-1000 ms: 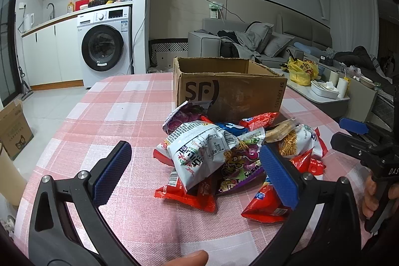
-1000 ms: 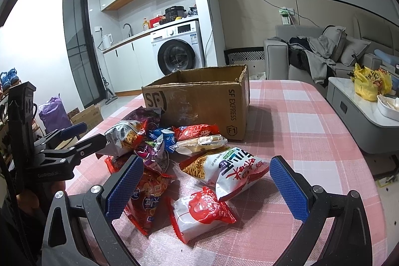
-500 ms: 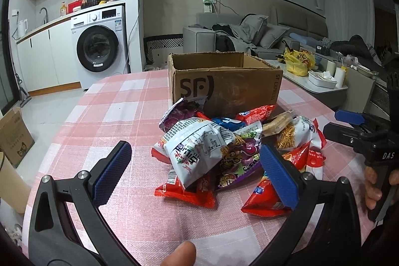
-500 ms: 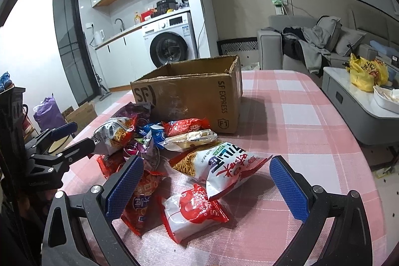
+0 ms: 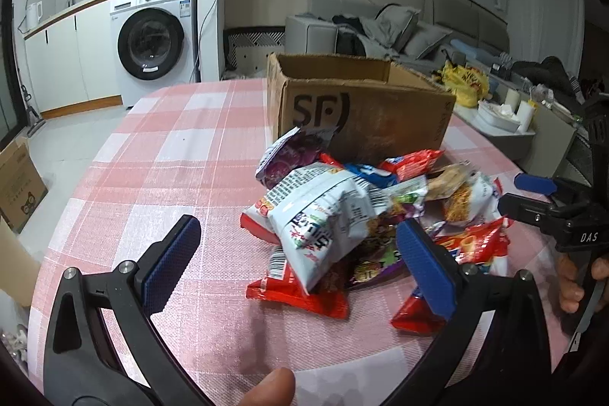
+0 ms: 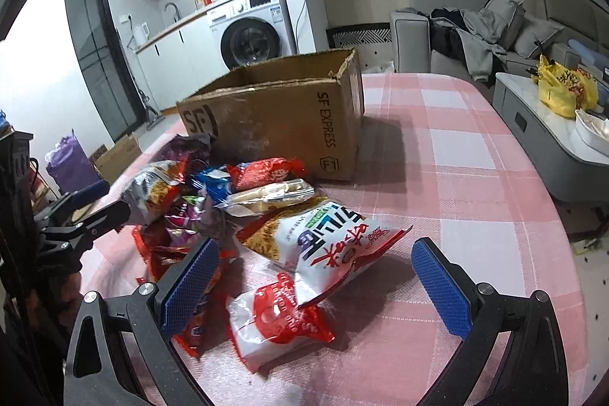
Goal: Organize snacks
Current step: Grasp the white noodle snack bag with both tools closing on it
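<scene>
Cardboard box [image 5: 361,117] stands beyond the snack packets [image 5: 342,212], touching them. Left gripper [image 5: 300,257] is released and holds nothing, the pile just ahead between its pads. Right gripper [image 6: 316,276] is released too, a white-red packet [image 6: 331,246] between its fingers.

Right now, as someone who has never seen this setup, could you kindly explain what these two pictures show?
There is no robot. A person holds a two-finger tool in each hand, and each carries a fisheye camera looking forward along its blue pads. One picture is from the left tool, the other from the right tool. Both are open and hold nothing. On the pink checked tablecloth lies a pile of snack packets in front of an open cardboard box. Each view also catches the other tool at its edge.
</scene>
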`<state>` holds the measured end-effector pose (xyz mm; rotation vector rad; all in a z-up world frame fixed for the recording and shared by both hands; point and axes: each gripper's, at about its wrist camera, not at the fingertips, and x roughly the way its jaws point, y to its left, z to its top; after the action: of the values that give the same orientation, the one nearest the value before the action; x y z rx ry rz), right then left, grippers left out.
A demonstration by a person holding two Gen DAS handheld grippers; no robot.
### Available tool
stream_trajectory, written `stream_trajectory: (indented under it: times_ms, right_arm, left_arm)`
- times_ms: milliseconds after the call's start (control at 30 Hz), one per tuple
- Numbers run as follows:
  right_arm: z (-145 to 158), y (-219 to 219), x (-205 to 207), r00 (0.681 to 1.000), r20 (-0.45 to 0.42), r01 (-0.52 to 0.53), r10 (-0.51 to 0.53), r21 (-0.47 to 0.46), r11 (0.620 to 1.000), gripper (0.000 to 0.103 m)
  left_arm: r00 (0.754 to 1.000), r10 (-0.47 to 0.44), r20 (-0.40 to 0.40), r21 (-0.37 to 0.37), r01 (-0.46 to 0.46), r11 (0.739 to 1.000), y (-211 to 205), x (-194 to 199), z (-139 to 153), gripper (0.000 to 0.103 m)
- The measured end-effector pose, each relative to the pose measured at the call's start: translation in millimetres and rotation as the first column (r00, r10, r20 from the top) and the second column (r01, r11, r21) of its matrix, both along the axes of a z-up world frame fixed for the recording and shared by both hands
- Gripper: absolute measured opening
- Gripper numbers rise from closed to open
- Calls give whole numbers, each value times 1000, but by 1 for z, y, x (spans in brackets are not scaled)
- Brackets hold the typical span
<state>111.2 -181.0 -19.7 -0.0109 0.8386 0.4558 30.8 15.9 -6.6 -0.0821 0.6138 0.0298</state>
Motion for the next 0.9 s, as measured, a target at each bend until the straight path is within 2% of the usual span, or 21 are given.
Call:
stream_trajectory:
  times_ms: [167, 333, 533, 767, 900]
  right_arm:
    - [-9, 5, 16, 999, -45, -23, 21, -47, 999, 103]
    - [-15, 10, 29, 993, -95, -82, 75, -73, 994, 103]
    - [-16, 8, 46, 985, -124, -129, 116, -97, 987, 103]
    - [-20, 21, 60, 964, -166, -230, 207, -128, 965, 103]
    - [-25, 26, 63, 955, -178, -260, 236, -129, 957, 96]
  left_arm:
    - [999, 9, -36, 44, -7, 999, 0, 18, -6, 102]
    - [995, -17, -102, 25, 19, 999, 6, 36, -14, 102]
    - [992, -40, -116, 24, 43, 999, 6, 50, -20, 102]
    - [990, -72, -120, 43, 78, 996, 4, 62, -20, 102]
    - [990, -89, -113, 25, 93, 995, 7, 72, -22, 102]
